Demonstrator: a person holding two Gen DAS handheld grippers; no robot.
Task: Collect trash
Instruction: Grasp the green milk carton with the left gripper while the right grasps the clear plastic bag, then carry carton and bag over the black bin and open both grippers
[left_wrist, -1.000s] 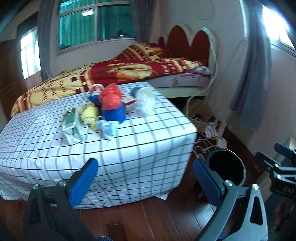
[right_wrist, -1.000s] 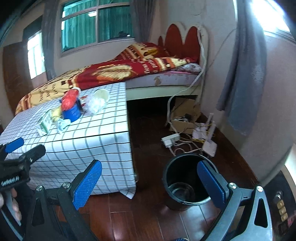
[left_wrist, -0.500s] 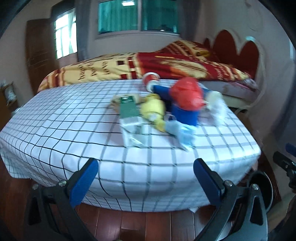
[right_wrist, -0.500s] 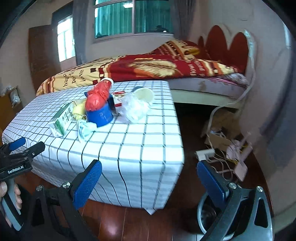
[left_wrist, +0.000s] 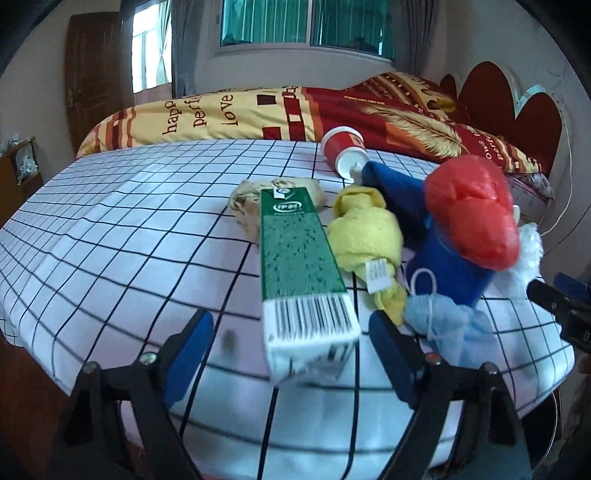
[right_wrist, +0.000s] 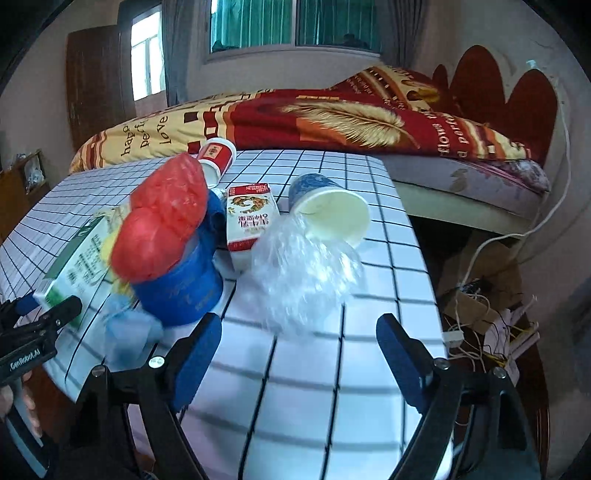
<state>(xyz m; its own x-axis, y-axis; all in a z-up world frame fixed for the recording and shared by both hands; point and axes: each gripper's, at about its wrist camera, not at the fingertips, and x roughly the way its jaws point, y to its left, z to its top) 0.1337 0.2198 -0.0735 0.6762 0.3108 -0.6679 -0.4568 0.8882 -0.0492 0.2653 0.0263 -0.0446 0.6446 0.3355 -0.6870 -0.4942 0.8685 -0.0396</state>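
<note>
Counting the trash on the checked tablecloth (left_wrist: 110, 229), you have two cartons, a green one (left_wrist: 299, 258) and a red-and-white one (right_wrist: 251, 218), three cups, red (left_wrist: 345, 151), blue-patterned (right_wrist: 328, 206) and solid blue (right_wrist: 181, 291) stuffed with a red bag (right_wrist: 162, 225), plus one yellow cloth (left_wrist: 365, 236), one face mask (left_wrist: 439, 325), one clear plastic bag (right_wrist: 306, 280) and one crumpled wrapper (left_wrist: 247, 203). Your left gripper (left_wrist: 291, 358) has its jaws apart and just closing in around the green carton's near end without touching it, while your right gripper (right_wrist: 299, 362) is likewise apart and narrowing just short of the clear bag. Behind the table stands one bed (right_wrist: 369, 122) under a red-and-yellow blanket, below a window (left_wrist: 306, 22), with cables (right_wrist: 480, 332) on the wooden floor to the right.
</note>
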